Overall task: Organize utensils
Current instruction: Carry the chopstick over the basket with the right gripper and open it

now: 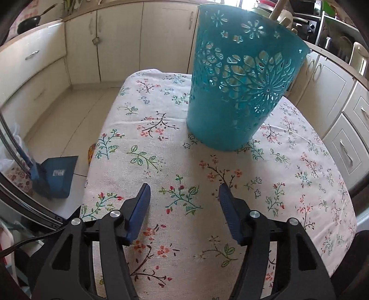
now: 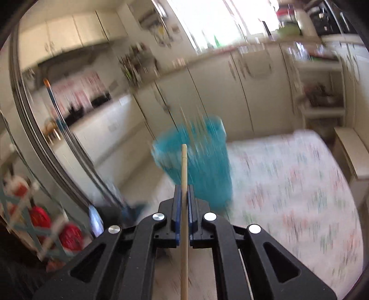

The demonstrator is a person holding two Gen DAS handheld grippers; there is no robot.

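- The left gripper (image 1: 184, 193) has its blue-padded fingers (image 1: 227, 207) spread wide, with nothing between them; only the flowered cloth on the bench (image 1: 161, 129) shows in the gap.
- Ahead of the left fingers and a little to their right stands the teal basket (image 1: 239, 92), a tall plastic holder with cut-out flower patterns, upright on the cloth and well apart from the pads.
- Behind the basket's rim, pale wooden utensil handles (image 1: 278, 11) rise; whether they stand inside it cannot be told from this view.
- The right gripper (image 2: 183, 191) has its fingers (image 2: 177, 207) pressed narrow on a thin wooden stick (image 2: 184, 166), which runs upright between the pads, its tip above them and its lower length passing down between the gripper's arms.
- In the right wrist view, heavily blurred, the teal basket lies just beyond the fingertips, behind the stick's tip.
- On the floor left of the left fingers lies a blue dustpan (image 1: 56, 175).
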